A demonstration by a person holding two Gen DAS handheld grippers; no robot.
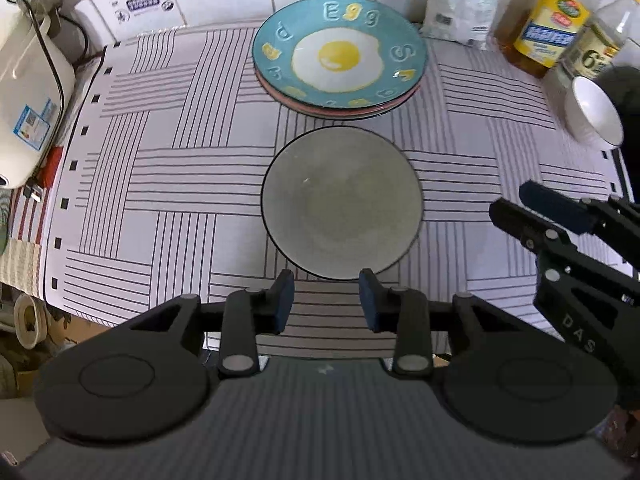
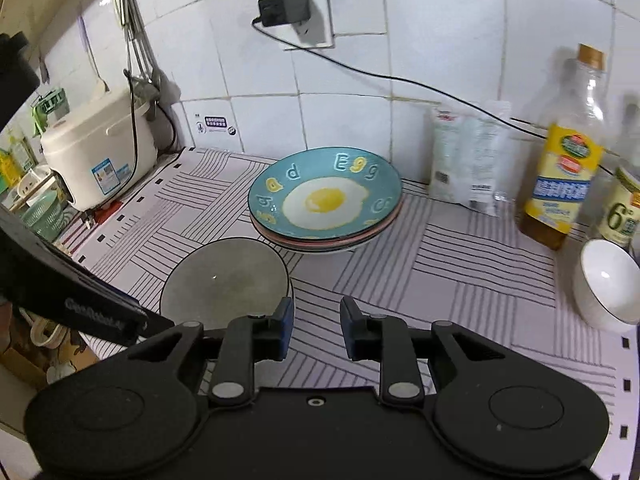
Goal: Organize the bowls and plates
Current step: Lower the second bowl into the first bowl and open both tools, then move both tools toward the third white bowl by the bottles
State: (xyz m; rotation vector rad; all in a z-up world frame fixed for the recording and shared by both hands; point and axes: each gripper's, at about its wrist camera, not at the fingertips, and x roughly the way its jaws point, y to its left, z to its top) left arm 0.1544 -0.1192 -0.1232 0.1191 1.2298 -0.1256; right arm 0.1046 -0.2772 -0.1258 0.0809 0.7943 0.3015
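Plates sit stacked at the back of the striped mat, close to the tiled wall; the top one is teal with a fried egg painted in the middle, and pinkish and darker rims show beneath it. Just in front of the stack, apart from it, a grey bowl with a dark rim stands upright on the mat. The left gripper hovers just short of the bowl's near edge, its blue-padded fingers spread wide with nothing between them. From the right wrist view, the right gripper is likewise parted and holds nothing, hanging above bare mat with the grey bowl just to its left side. A small white bowl rests at the mat's right edge, well apart from the grey one, near an oil bottle and a second jar whose label shows a 6. A white bag leans against the wall right of the plates, and a cream rice cooker sits off the mat's left side.
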